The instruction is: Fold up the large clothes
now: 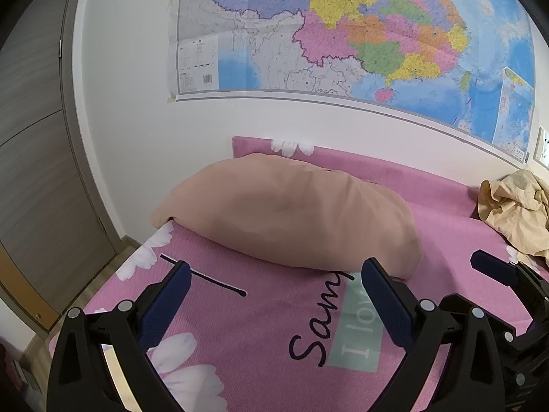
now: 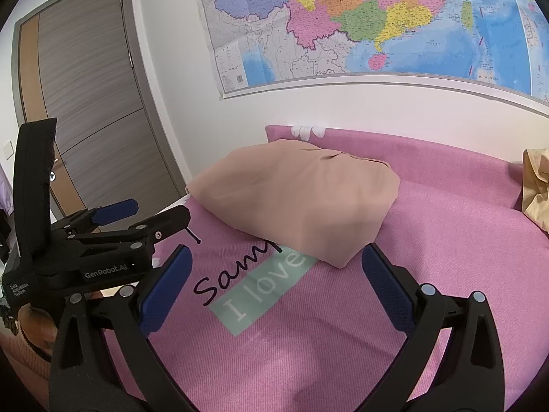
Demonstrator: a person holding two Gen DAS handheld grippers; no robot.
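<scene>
A peach-coloured garment (image 1: 288,213) lies folded in a thick bundle on the pink bed sheet (image 1: 260,326); it also shows in the right wrist view (image 2: 298,202). My left gripper (image 1: 274,274) is open and empty, just in front of the bundle and above the sheet. My right gripper (image 2: 276,257) is open and empty, close to the bundle's near corner. The left gripper also shows at the left of the right wrist view (image 2: 144,213), and the right gripper shows at the right edge of the left wrist view (image 1: 507,274).
A crumpled cream garment (image 1: 514,213) lies at the right side of the bed, also in the right wrist view (image 2: 538,189). A wall map (image 1: 343,34) hangs behind the bed. A door (image 2: 92,103) stands to the left. The bed's left edge (image 1: 113,281) drops to the floor.
</scene>
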